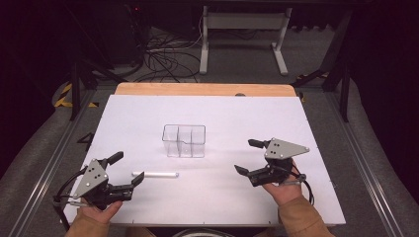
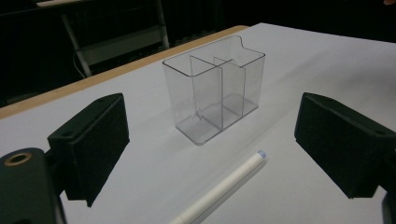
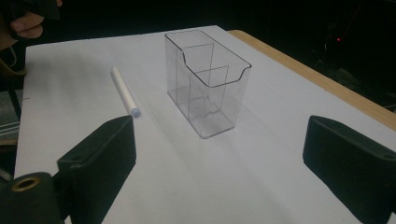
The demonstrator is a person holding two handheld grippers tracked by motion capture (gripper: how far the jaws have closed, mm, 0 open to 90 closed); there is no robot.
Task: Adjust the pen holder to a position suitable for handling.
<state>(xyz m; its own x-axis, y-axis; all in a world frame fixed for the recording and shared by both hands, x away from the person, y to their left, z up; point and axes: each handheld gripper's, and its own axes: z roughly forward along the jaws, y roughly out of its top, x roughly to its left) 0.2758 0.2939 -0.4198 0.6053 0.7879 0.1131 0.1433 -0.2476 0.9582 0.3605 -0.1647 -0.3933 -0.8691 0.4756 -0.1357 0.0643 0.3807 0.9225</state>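
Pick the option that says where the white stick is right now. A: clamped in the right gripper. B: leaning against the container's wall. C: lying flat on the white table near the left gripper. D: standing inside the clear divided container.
C: the white stick lies flat on the table, apart from the clear container, just ahead of the open left gripper.

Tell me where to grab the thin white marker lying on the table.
Grip the thin white marker mid-barrel from above, jaws across its width. It lies flat with open table on both long sides, and the left gripper already sits open at its left end.
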